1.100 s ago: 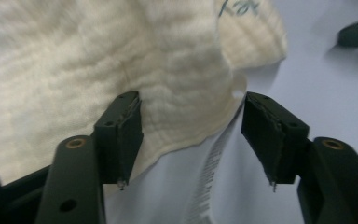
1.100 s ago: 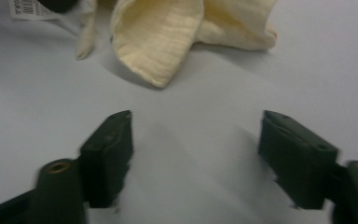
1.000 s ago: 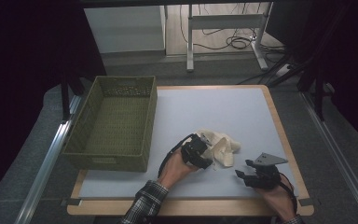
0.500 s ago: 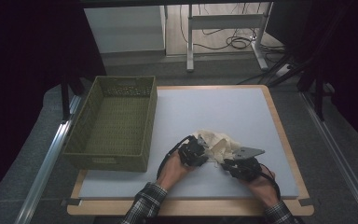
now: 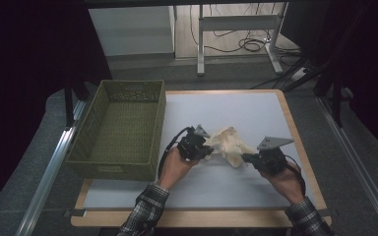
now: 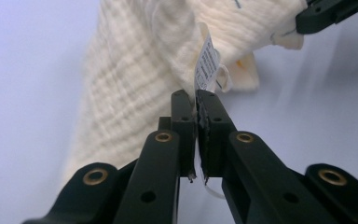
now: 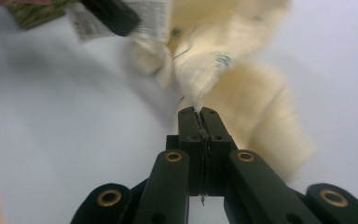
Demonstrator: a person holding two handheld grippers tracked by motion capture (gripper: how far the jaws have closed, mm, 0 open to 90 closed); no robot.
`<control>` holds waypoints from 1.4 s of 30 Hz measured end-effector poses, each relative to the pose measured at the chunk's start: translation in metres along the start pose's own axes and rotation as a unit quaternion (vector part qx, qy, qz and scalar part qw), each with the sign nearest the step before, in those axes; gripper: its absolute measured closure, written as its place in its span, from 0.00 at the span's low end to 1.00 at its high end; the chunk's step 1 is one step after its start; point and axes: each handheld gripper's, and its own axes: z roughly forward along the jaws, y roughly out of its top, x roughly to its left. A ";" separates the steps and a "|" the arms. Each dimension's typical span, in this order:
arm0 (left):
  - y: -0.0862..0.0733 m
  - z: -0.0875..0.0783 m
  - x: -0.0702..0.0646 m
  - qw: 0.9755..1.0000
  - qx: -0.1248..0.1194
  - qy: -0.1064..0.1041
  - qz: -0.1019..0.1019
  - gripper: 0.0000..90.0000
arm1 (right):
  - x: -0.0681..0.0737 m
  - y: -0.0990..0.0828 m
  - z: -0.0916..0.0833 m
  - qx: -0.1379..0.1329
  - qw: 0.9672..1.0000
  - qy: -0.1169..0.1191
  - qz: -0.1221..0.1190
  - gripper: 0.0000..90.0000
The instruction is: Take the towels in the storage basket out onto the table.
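Observation:
A cream crinkled cloth [image 5: 230, 144] hangs stretched between my two grippers just above the white table mat [image 5: 236, 108]. My left gripper [image 5: 210, 147] has just been closing and is now shut on the cloth [image 6: 135, 70] at its edge, beside a printed care label [image 6: 207, 60]. My right gripper [image 5: 245, 158] has also just been closing, and it pinches a corner of the cloth [image 7: 242, 88]. In the left gripper view my own jaws [image 6: 196, 100] meet on fabric. The right gripper view shows the same, with my jaws [image 7: 198, 112] shut on a fabric point.
A green woven basket [image 5: 101, 125] stands open at the left of the table, close to my left hand. The mat's wooden rim [image 5: 295, 128] runs along the right. Metal rails flank the table, and desk legs and cables lie beyond its far edge.
The right gripper came in from the right to the cloth. Both grippers then rose and drew apart, lifting the cloth off the mat and spreading it between them.

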 end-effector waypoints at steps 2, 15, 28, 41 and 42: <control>0.009 -0.007 0.012 1.000 -0.005 0.026 -0.012 0.96 | -0.010 0.013 -0.003 -0.004 1.000 -0.010 0.004 0.99; 0.020 -0.010 0.060 0.988 0.000 0.104 -0.111 0.46 | -0.060 0.044 0.005 -0.013 0.997 -0.056 0.057 0.73; -0.014 0.008 0.014 0.996 0.014 -0.002 -0.089 0.42 | -0.029 -0.010 0.009 0.013 0.998 -0.004 0.054 0.69; -0.035 0.046 0.004 0.997 0.013 -0.005 -0.073 0.69 | -0.014 -0.029 0.044 0.041 0.999 -0.020 0.019 0.70; -0.037 0.048 0.005 0.997 0.012 -0.007 -0.073 0.78 | -0.015 -0.029 0.046 0.040 0.999 -0.022 0.018 0.76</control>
